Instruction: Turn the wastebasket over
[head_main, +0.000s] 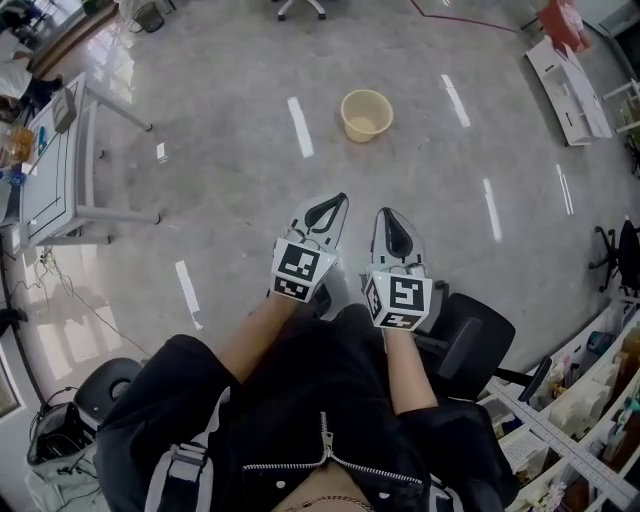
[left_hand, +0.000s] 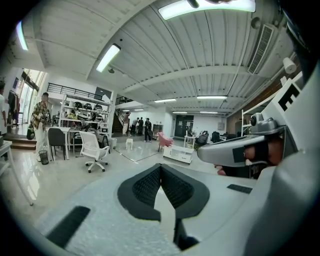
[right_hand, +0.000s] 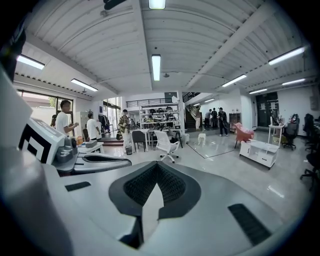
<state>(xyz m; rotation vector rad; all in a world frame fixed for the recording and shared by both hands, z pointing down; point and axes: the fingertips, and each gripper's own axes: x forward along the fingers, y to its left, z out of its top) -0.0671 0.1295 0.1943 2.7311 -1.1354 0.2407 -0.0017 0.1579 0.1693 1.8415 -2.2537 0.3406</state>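
**Left gripper** (head_main: 330, 210): lower centre of the head view, tip toward the top of the frame. Jaws fully together. In the left gripper view the ribbed black pads (left_hand: 146, 186) meet along one seam, with nothing between them.

**Right gripper** (head_main: 392, 228): just right of the left gripper, a narrow gap between the two, tip likewise toward the top of the frame. Jaws fully together. In the right gripper view the pads (right_hand: 140, 187) touch, and it holds nothing.

**Wastebasket** (head_main: 366, 115): pale yellow and round, standing upright on the floor with its open mouth up. It sits upper centre of the head view, beyond both gripper tips and well apart from them.

**Floor** (head_main: 230, 180): polished grey, with bright streaks of reflected ceiling light either side of the wastebasket.

**Black office chair** (head_main: 470, 340): lower right of the head view, just beside the right gripper's base.

**Jacket** (head_main: 300, 430): black with a zip, filling the bottom centre of the head view.

**Table** (head_main: 50, 170): white with thin legs, at the left edge of the head view.

**Low white cabinet** (head_main: 565, 90): upper right of the head view, with a pink armchair (head_main: 562, 22) above it at the frame's top edge.

**White office chair** (right_hand: 165, 142): centre of the right gripper view, in front of desks and shelving.

**People** (right_hand: 64, 122): standing at the left of the right gripper view. More stand far off near a staircase, too small to detail.
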